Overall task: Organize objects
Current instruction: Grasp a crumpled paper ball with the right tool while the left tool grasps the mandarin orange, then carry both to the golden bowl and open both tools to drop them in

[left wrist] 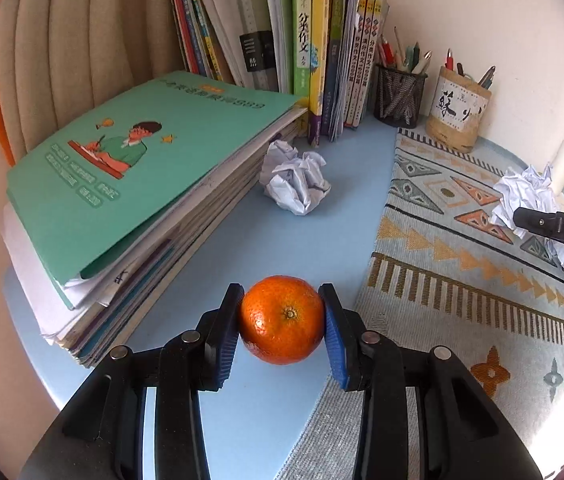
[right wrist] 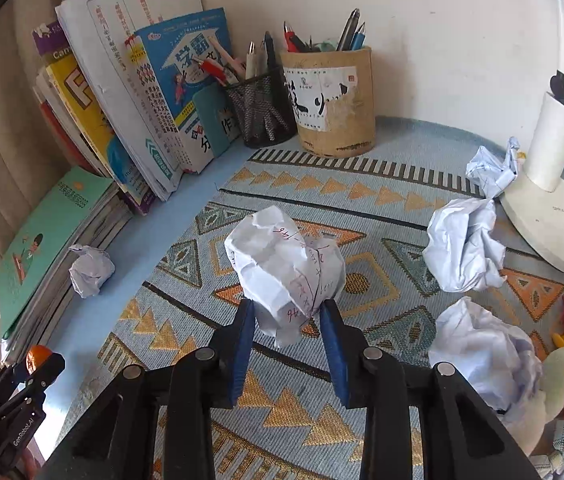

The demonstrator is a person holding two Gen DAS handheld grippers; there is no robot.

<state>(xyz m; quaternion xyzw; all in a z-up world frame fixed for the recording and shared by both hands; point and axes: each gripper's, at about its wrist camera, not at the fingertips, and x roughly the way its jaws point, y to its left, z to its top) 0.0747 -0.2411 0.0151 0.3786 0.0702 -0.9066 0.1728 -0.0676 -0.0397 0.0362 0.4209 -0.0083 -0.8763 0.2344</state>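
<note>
The left hand-held gripper [left wrist: 282, 322] pinches a tangerine [left wrist: 282, 320] between its blue pads, low over the blue surface [left wrist: 333, 216] beside the stack of books [left wrist: 122, 184]; the right hand-held gripper [right wrist: 286, 316] is clamped on a crumpled paper ball [right wrist: 285, 268] above the patterned mat [right wrist: 361, 196]. Both grasps look made, so the step in hand is judged to be picking up. Next each load must be lifted clear and carried off, fruit and rubbish likely to separate places. More paper balls lie near the books [right wrist: 90, 266] and right, by the lamp base [right wrist: 553, 216].
</note>
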